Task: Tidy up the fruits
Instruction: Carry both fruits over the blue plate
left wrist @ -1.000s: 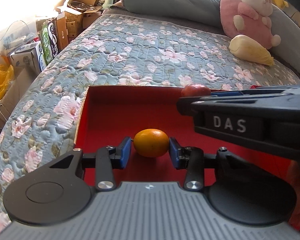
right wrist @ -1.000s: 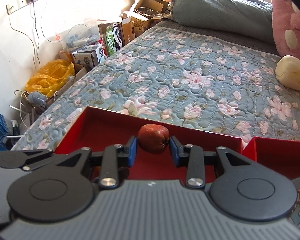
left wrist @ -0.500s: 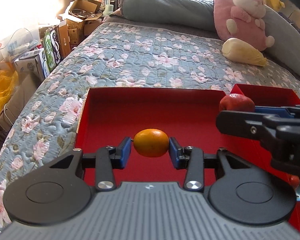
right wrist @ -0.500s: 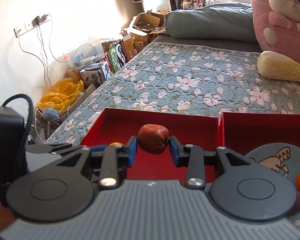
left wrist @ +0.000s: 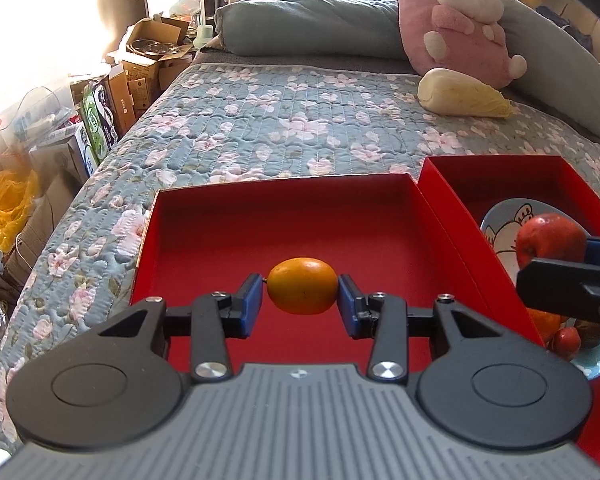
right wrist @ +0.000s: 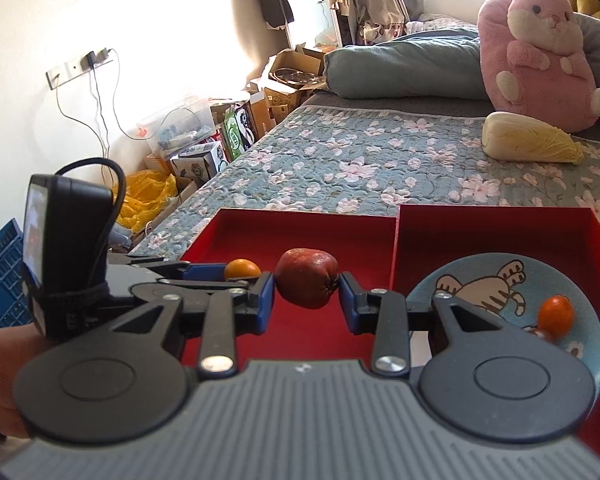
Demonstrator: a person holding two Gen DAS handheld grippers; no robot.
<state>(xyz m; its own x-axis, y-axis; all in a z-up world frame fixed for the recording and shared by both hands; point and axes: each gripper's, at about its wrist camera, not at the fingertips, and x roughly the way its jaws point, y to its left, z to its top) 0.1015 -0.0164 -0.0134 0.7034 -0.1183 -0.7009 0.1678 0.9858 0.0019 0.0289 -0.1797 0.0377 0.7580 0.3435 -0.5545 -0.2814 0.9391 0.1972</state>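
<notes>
Left gripper: blue pads pinching an orange from both sides; fruit held clear above the floor of the left red tray
Right gripper: pads pressed against a red apple on either side; apple held in front of the wall where the two trays meet
Left red tray: lies on the flowered bedspread; nothing seen lying on its floor
Right red tray: set just beside the left one, walls touching; holds a blue plate with a cartoon drawing
Plate contents: one small orange fruit near the right rim in the right wrist view; the left wrist view shows more small fruit at the near edge, partly hidden by the right gripper, kinds not clear
Grippers relative: side by side, left one just to the left of the right, apart from each other
Hand: a person's hand visible at the lower left of the right wrist view, behind the left gripper
Bed, far end: cabbage lying on the bedspread, just in front of a pink plush toy; grey-green quilt rolled up along the head of the bed
Floor beside bed: cardboard boxes and a yellow bag
</notes>
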